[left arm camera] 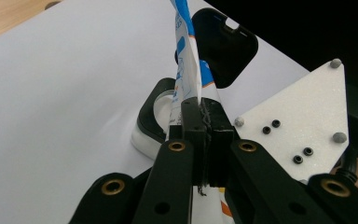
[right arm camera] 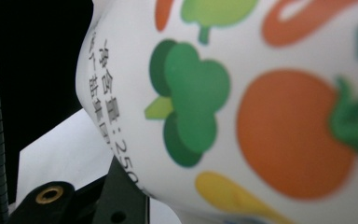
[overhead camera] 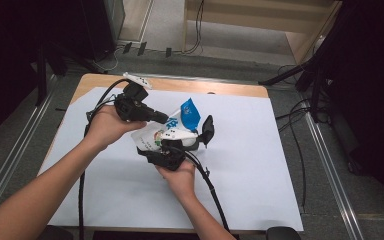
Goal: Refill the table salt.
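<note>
Holding a printed pouch (overhead camera: 169,131) over the middle of the white sheet (overhead camera: 260,165), we are working with both grippers on it at once. Our left gripper (overhead camera: 161,118) is clenched on the pouch's thin upper edge; in the left gripper view the pads (left arm camera: 192,122) are meeting with the blue-and-white film (left arm camera: 186,70) pinched flat between them. Our right gripper (overhead camera: 176,145) is cradling the fuller body from below, and the vegetable print (right arm camera: 261,116) is sitting right against its camera, so we are judging it as grasping the pouch, though its pads are hidden. Just past the pouch a black-rimmed container (left arm camera: 156,114) is lying on the sheet with its lid (left arm camera: 223,51) flipped up.

We are probably tearing or tipping the pouch toward that container. To do it well, we are keeping the left pinch tight near the seam, steadying the body without squeezing contents out, and lining the top up over the container first.
</note>
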Demonstrator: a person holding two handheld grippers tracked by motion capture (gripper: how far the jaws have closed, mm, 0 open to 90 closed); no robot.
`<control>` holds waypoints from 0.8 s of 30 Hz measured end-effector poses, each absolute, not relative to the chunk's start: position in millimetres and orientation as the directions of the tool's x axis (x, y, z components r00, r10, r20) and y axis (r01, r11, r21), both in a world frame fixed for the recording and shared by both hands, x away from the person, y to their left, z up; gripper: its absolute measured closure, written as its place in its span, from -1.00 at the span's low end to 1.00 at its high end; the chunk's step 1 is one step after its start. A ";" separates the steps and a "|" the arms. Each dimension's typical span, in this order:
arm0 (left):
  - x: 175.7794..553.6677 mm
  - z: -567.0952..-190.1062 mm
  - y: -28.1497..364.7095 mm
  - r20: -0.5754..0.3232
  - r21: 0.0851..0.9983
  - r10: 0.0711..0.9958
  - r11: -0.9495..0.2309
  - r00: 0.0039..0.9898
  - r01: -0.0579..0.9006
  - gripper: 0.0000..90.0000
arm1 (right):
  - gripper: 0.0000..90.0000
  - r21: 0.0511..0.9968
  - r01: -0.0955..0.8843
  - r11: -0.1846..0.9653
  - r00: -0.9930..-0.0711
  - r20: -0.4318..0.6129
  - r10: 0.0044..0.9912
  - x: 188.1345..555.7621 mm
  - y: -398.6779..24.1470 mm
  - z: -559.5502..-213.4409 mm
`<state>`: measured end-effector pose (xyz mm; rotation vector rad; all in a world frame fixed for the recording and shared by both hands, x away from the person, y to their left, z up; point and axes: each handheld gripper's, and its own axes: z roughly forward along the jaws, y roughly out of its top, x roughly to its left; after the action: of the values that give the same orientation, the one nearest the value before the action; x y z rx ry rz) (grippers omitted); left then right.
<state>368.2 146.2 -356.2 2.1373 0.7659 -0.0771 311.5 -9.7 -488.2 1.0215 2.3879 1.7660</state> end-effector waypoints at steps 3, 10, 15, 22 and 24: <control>367.9 -354.5 149.2 -0.306 0.706 0.498 -0.454 0.812 0.544 1.00 | 0.44 0.856 0.494 0.153 -0.786 0.364 0.500 311.2 -10.8 -488.1; 365.6 -351.5 153.2 -0.314 0.721 0.490 -0.434 0.814 0.540 1.00 | 0.42 0.853 0.503 0.137 -0.767 0.368 0.525 311.3 -17.3 -491.0; 363.5 -348.1 159.6 -0.307 0.732 0.497 -0.422 0.812 0.535 1.00 | 0.40 0.853 0.505 0.130 -0.758 0.367 0.539 311.4 -20.0 -490.8; 361.0 -345.8 173.2 -0.302 0.744 0.516 -0.399 0.801 0.537 1.00 | 0.41 0.839 0.535 0.094 -0.727 0.401 0.557 314.9 -27.0 -494.6; 360.8 -346.2 176.0 -0.304 0.744 0.519 -0.395 0.799 0.540 1.00 | 0.40 0.839 0.536 0.094 -0.725 0.400 0.561 314.9 -27.6 -494.6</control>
<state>360.8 176.0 -346.2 2.0647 0.7840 -0.0280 314.9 -27.6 -494.6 1.1565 2.3070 1.7516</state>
